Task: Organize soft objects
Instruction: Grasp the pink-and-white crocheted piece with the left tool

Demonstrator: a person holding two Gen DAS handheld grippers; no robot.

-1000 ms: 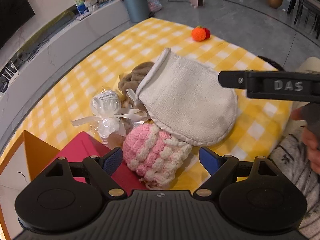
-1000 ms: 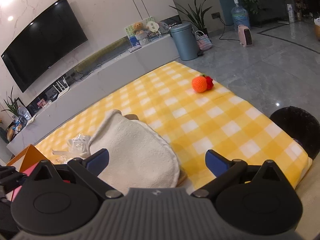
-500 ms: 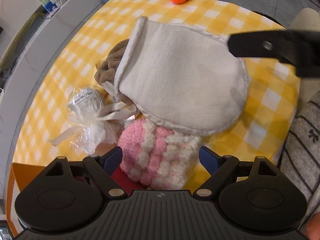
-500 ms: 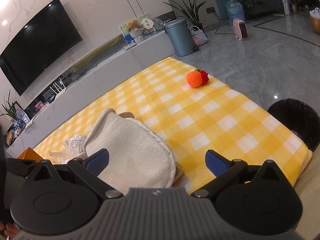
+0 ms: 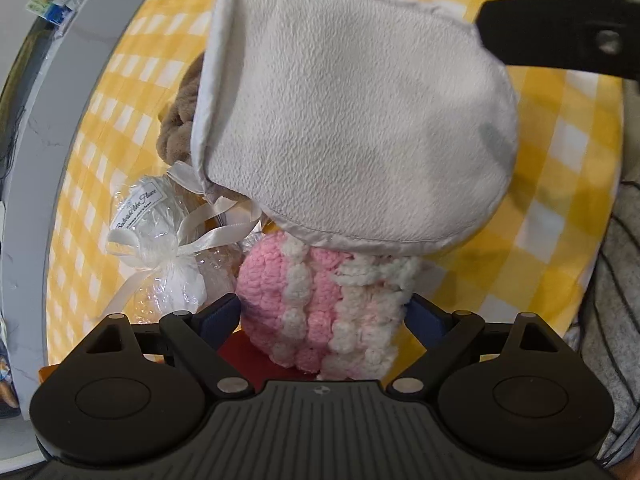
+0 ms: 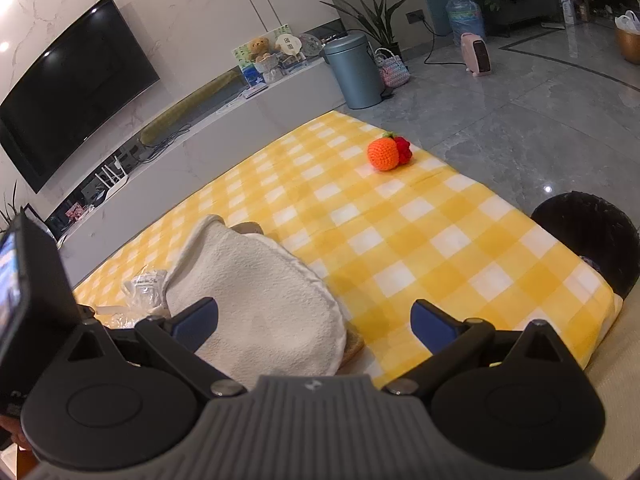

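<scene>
Pink-and-white crocheted yarn, a rounded bobbled plush piece [image 5: 324,312], sat between the spread blue fingertips of the left gripper [image 5: 322,316], whose jaws stood wide on either side of it without pressing in, so nothing was gripped yet. It lay at the near edge of the pile, partly under the hem of a cream terry-cloth mitt-shaped pouch [image 5: 352,120], and it seemed to overhang a red box or tray [image 5: 244,350] below, though that part was mostly hidden. Beside it on the left lay a white sachet wrapped in clear cellophane and tied with a satin ribbon [image 5: 156,236], and a brown plush item [image 5: 180,120] poked out behind the pouch. The step in hand looked like the pick-up of the crocheted piece; the next move would call for closing the fingers gently on its yielding body and lifting it clear without dragging the pouch. The right gripper [image 6: 314,322] hung with its jaws fully apart and empty over the pouch's right edge. An orange crocheted fruit with a red attachment [image 6: 386,152] sat well apart at the far side. Everything rested on a yellow-and-white checked blanket [image 6: 440,248] over a low surface, in a living room with a wall television [image 6: 68,96], a grey bin [image 6: 356,72] and polished grey floor tiles [image 6: 520,128].
</scene>
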